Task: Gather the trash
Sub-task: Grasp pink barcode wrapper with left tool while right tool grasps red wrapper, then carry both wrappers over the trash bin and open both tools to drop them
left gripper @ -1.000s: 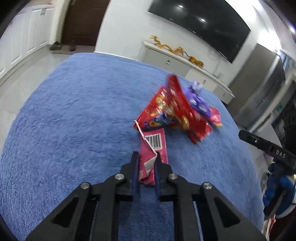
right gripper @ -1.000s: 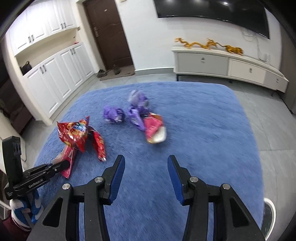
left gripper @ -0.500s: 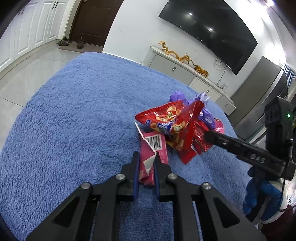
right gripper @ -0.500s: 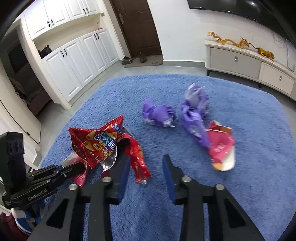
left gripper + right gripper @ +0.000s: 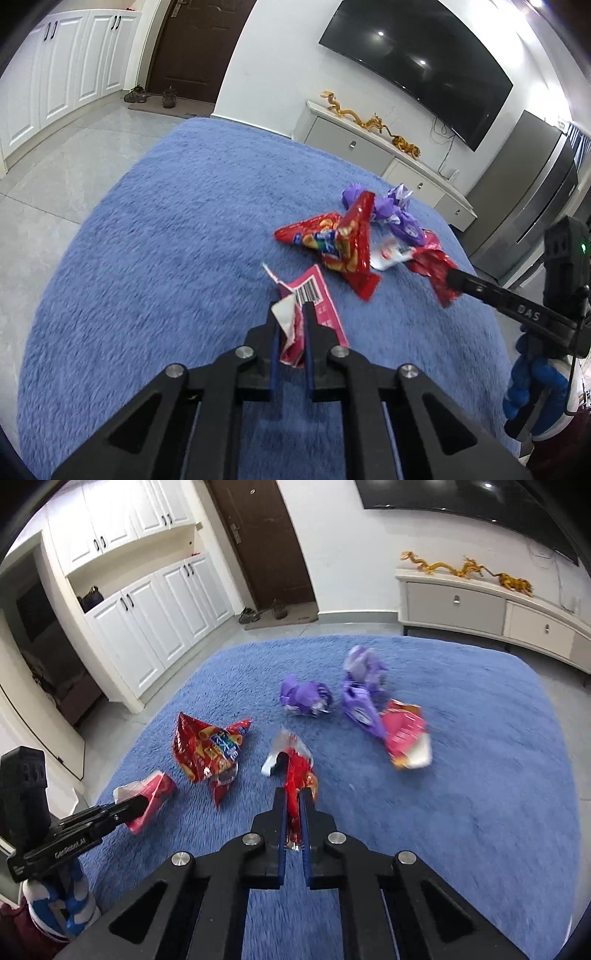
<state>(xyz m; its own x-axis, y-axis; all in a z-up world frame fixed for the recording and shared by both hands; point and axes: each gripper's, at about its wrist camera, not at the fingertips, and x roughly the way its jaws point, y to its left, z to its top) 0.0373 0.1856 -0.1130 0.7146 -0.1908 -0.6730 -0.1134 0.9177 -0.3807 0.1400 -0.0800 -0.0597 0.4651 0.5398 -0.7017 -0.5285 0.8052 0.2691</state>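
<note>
Tongs each clamped on a wrapper, both hands loaded over the blue rug.

Left wrist view: left tongs (image 5: 291, 325) pinch the pink wrapper (image 5: 314, 306) nearly shut; lift it clear without snagging the red snack bag (image 5: 340, 247). Right wrist view: right tongs (image 5: 294, 797), just closing, now grip the red wrapper (image 5: 295, 771); purple wrappers (image 5: 306, 698) lie beyond on the rug (image 5: 480, 794).

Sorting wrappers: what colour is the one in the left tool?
Pink wrapper with a barcode; left wrist view.
</note>
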